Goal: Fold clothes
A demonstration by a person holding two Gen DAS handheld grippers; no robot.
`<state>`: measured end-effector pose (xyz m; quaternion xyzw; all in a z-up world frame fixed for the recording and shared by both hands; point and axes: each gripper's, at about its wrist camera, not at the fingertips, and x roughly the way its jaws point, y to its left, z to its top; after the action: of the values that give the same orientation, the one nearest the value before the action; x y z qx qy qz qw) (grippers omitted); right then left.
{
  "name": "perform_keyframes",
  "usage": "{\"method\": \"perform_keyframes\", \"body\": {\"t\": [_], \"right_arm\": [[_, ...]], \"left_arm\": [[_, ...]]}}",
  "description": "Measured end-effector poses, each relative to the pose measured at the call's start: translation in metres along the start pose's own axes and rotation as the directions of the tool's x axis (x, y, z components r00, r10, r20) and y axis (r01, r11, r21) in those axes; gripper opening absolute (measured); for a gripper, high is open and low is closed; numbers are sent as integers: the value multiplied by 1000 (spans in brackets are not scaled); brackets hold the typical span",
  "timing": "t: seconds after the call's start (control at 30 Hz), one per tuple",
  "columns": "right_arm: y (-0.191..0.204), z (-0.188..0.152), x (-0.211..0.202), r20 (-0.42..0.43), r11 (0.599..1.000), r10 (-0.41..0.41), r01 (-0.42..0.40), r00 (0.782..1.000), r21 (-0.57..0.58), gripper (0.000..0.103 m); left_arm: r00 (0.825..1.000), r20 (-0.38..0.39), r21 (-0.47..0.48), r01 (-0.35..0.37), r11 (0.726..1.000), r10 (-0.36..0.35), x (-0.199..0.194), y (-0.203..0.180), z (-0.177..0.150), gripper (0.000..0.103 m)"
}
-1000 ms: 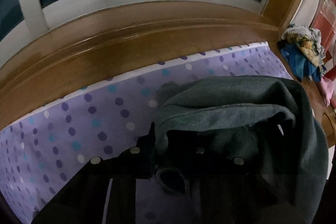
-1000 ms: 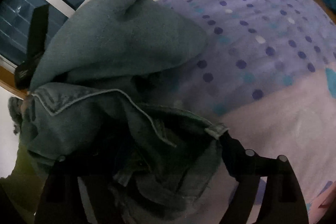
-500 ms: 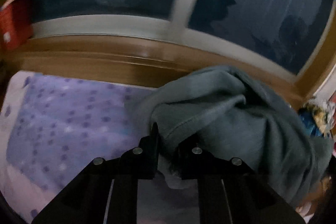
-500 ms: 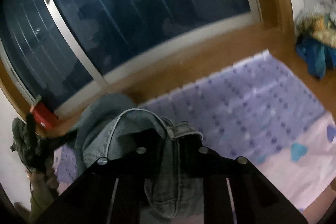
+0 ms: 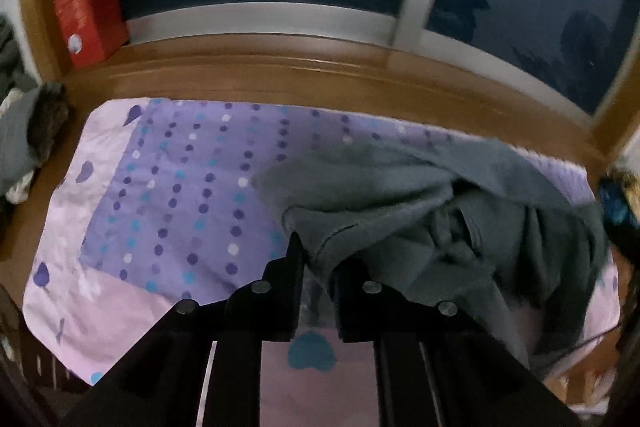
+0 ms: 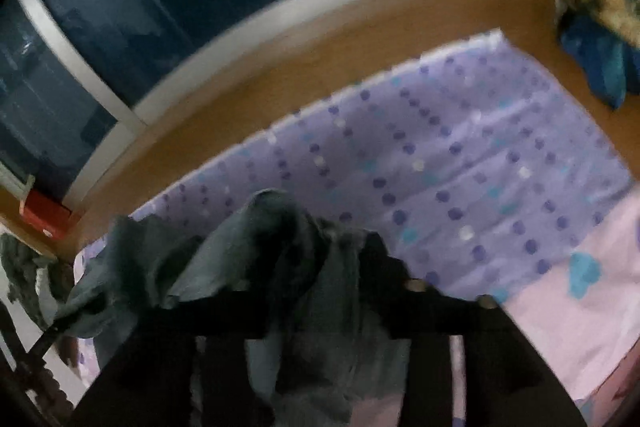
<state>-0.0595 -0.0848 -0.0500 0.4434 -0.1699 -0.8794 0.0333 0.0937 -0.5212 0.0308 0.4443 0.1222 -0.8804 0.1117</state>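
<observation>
grey-blue garment [image 5: 400, 195] — long axis left-right

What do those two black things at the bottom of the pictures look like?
Each tool is matt black: two flat, angular fingers on parallel black rails, with round silver screw heads across the top. The left tool shows four screws; the right tool is blurred and partly covered.

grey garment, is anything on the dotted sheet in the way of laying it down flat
Nothing visible does. The grey garment hangs from the left gripper, and the dotted sheet lies bare beside it. The red box sits off the sheet on the wooden ledge.
</observation>
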Motion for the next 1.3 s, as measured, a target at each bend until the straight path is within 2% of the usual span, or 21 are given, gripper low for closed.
{"method": "perform_keyframes", "body": {"t": [0.1,0.2,0.27,0.33,0.37,0.4,0.5,0.6,0.7,0.8,0.93,1.0,1.07,1.17,1.2,1.23,1.27,1.3], "right_arm": [[12,-8,-31,64,995,-37,43,997,-94,69],[17,-19,-50,86,988,-38,50,996,-148,72],[12,-30,-47,59,988,-33,42,998,-146,72],[8,-41,-41,21,992,-31,34,999,-119,72],[3,-46,-34,-3,996,-20,20,1000,-90,72],[-2,-52,-29,-26,998,-8,7,1000,-59,72],[-13,-64,-15,-58,999,19,-17,998,37,72],[-19,-72,-9,-54,996,5,-1,999,89,72],[-19,-79,-21,-54,995,14,-8,998,99,72],[-18,-84,-57,-58,998,44,-41,997,48,72],[-25,-90,-119,-50,988,-86,79,995,-132,72],[-35,-88,-132,-59,980,-107,96,992,-173,77],[-45,-83,-119,-68,988,-77,67,995,-140,77],[-53,-81,-69,-88,999,21,-24,996,-34,77],[-50,-82,-47,-100,999,25,-29,995,-32,76],[-47,-83,-25,-112,999,29,-32,993,-29,76],[-43,-83,-3,-123,999,22,-26,992,-31,76],[-41,-83,10,-130,999,31,-35,991,-23,76]], "left_arm": [[996,6,48,86,995,-86,-16,-5,-5,19],[988,40,107,142,984,-147,-41,-12,-7,21],[977,53,134,197,971,-205,-57,-16,-7,26],[955,33,155,285,946,-294,-64,-21,-6,40],[939,12,164,337,927,-344,-64,-25,-8,53],[924,-12,164,380,910,-383,-61,-28,-10,61],[875,-130,128,481,867,-466,-35,-41,-22,61],[845,-223,94,515,852,-486,-5,-61,-29,61],[826,-285,83,527,846,-486,18,-79,-31,61],[830,-327,116,510,852,-452,33,-96,-35,61],[846,-362,163,471,867,-392,50,-111,-44,61],[854,-375,183,451,874,-362,57,-117,-48,61],[861,-386,192,427,883,-333,64,-123,-51,61],[866,-397,179,399,899,-305,73,-130,-53,61],[867,-399,172,390,905,-298,76,-131,-54,61],[876,-389,162,371,914,-286,77,-131,-55,57],[889,-369,150,344,927,-270,76,-130,-56,36],[899,-357,142,320,937,-253,75,-128,-56,19]]}}
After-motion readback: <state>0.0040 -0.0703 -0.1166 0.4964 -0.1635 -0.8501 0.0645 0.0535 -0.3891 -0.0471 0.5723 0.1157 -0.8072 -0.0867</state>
